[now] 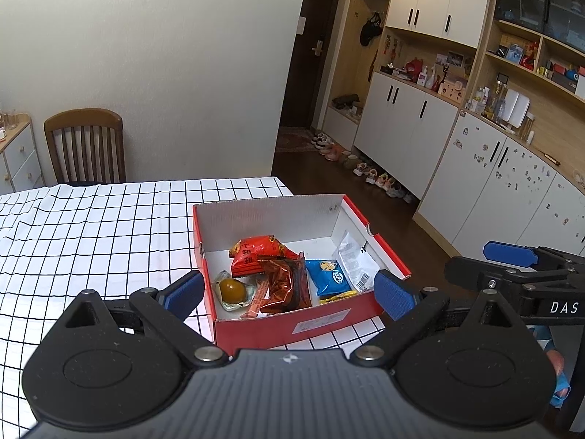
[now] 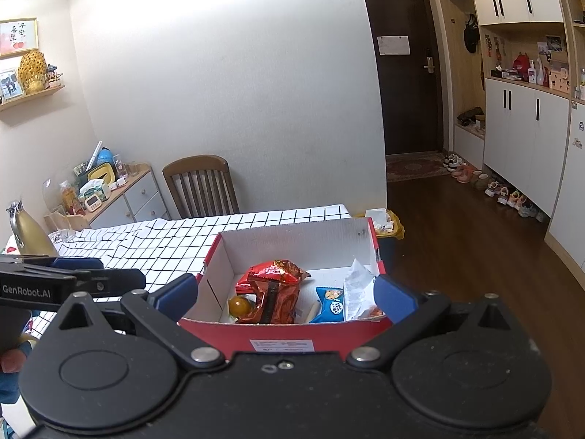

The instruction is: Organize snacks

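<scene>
The snacks (image 1: 289,274) lie together in the box (image 1: 292,325) at the table's (image 1: 91,226) right edge, none left on the cloth, so sorting looks nearly done. Both the left gripper (image 1: 290,292) and right gripper (image 2: 287,294) hover wide and empty.

A home, by the look: entry door (image 2: 409,62), shoes (image 2: 501,192) lined along white cupboards (image 1: 406,120), wooden chair (image 2: 201,186), checked cloth over the tabletop (image 1: 91,226), framed pictures on a wall shelf (image 2: 31,97).
</scene>
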A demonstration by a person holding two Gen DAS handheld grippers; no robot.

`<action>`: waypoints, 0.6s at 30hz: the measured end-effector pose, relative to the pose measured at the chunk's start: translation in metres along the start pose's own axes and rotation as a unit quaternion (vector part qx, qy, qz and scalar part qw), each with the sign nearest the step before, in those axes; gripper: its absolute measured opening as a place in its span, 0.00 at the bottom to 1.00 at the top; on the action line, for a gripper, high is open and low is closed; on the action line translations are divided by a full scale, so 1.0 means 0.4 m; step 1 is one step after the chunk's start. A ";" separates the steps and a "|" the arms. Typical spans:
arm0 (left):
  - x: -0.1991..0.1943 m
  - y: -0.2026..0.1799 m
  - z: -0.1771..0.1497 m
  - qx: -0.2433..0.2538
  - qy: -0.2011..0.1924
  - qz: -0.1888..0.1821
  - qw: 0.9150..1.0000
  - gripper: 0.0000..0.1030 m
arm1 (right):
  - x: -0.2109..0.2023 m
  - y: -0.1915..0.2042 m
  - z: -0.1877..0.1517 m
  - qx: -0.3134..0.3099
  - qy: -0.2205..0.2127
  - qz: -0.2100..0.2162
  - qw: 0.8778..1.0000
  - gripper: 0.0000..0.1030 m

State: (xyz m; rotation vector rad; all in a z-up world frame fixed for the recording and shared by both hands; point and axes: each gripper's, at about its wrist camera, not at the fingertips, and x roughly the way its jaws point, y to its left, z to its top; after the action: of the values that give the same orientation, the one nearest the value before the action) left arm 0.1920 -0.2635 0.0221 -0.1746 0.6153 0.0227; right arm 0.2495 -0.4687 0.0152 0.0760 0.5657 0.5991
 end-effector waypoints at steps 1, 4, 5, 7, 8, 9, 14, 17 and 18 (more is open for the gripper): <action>0.000 0.000 0.000 0.000 0.000 0.000 1.000 0.97 | 0.000 0.000 0.000 0.000 0.000 0.000 1.000 1.00; 0.001 -0.001 -0.001 0.000 0.001 -0.002 1.000 0.97 | 0.002 0.000 0.001 0.001 0.000 0.000 1.000 1.00; 0.002 -0.001 0.000 0.001 0.001 -0.003 1.000 0.97 | 0.002 -0.001 0.000 0.002 0.000 0.000 1.000 1.00; 0.002 -0.001 -0.001 0.003 0.000 -0.004 1.000 0.97 | 0.004 -0.001 -0.001 0.002 0.001 0.000 1.000 1.00; 0.002 -0.001 -0.001 0.003 0.001 -0.004 1.000 0.97 | 0.005 -0.002 -0.001 0.002 0.002 0.000 1.000 1.00; 0.002 0.000 -0.002 0.003 0.001 -0.004 1.000 0.97 | 0.006 -0.002 -0.001 0.002 0.002 0.000 1.000 1.00; 0.005 0.006 -0.001 -0.003 0.007 -0.008 1.000 0.97 | 0.006 -0.005 -0.001 0.003 0.004 0.000 1.000 1.00; 0.010 0.013 -0.001 -0.011 0.015 -0.013 1.000 0.97 | 0.006 -0.005 -0.001 0.003 0.004 0.000 1.000 1.00; 0.012 0.014 -0.002 -0.012 0.017 -0.012 1.000 0.97 | 0.007 -0.005 -0.001 0.003 0.004 0.000 1.000 1.00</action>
State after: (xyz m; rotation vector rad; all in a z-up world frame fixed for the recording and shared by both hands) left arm 0.1950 -0.2581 0.0180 -0.2056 0.6468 0.0033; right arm 0.2521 -0.4689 0.0131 0.0783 0.5747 0.5974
